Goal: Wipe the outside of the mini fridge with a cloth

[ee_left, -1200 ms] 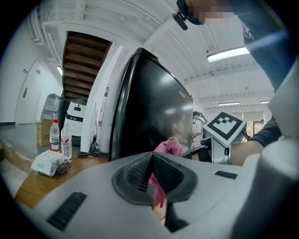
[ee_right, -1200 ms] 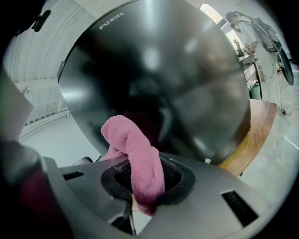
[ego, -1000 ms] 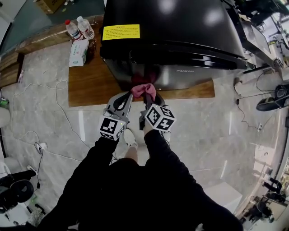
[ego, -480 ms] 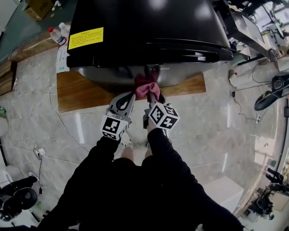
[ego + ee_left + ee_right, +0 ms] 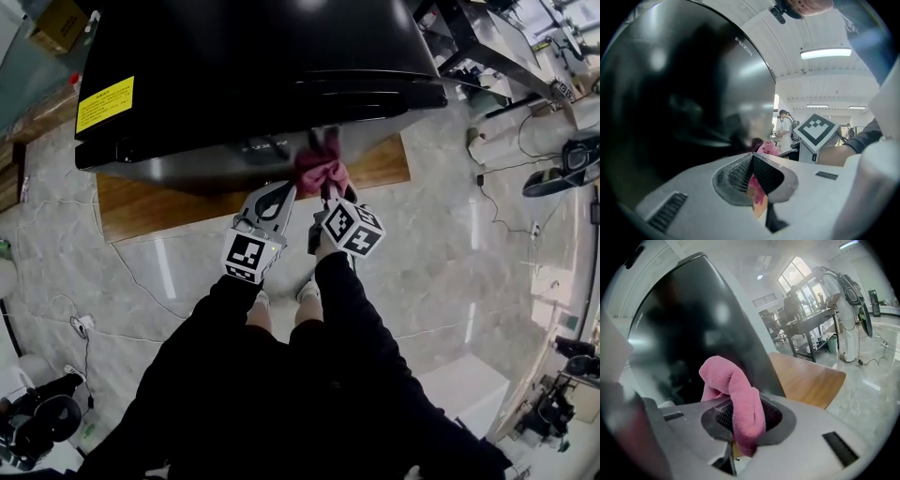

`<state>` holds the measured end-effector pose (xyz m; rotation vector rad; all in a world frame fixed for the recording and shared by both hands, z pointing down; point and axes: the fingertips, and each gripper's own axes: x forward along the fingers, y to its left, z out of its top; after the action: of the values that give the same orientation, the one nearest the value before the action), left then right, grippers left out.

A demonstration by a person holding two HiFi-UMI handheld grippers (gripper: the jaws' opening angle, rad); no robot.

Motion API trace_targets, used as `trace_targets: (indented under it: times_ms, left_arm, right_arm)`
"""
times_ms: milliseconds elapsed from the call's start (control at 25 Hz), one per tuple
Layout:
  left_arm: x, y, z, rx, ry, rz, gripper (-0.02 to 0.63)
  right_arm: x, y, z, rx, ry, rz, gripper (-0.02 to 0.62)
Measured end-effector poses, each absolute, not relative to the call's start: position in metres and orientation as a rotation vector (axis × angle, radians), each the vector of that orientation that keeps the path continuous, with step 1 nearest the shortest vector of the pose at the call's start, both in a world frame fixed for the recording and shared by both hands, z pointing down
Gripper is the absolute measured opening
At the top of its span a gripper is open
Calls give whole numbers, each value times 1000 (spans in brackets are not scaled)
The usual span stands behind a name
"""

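Now right gripper (image 5: 330, 194) jaws pinch the pink cloth (image 5: 319, 172) against the mini fridge (image 5: 253, 66); left gripper (image 5: 280, 193) jaws pressed together.

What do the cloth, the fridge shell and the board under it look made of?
The cloth: pink, looks like microfibre or terry; fuzzy looped nap, soft folds.
The fridge: glossy black shell, painted metal or plastic, can't tell which; mirror-like highlights and reflections.
The board: wood or wood-look laminate, smooth; warm brown with faint grain.
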<state>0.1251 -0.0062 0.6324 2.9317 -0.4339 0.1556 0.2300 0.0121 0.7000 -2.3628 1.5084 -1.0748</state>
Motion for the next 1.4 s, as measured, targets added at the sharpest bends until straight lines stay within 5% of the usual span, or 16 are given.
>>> trace_targets:
  times_ms: [440,760,1000,1400]
  left_arm:
    - [201,13,634,2926,-413,149,6]
    - [182,29,572,2877,-454,22,6]
    - [147,57,500,2891,-512,1,6]
    - [-2,94,413,2882,-787,-22,6]
  right_arm:
    - [332,36,716,-2432,1419,-1050,71]
    - [335,53,617,-2369,1687,-705,71]
    - [287,75,507,-2190,2082,-389,71]
    - [98,100,400,-1693,2621,-39,72]
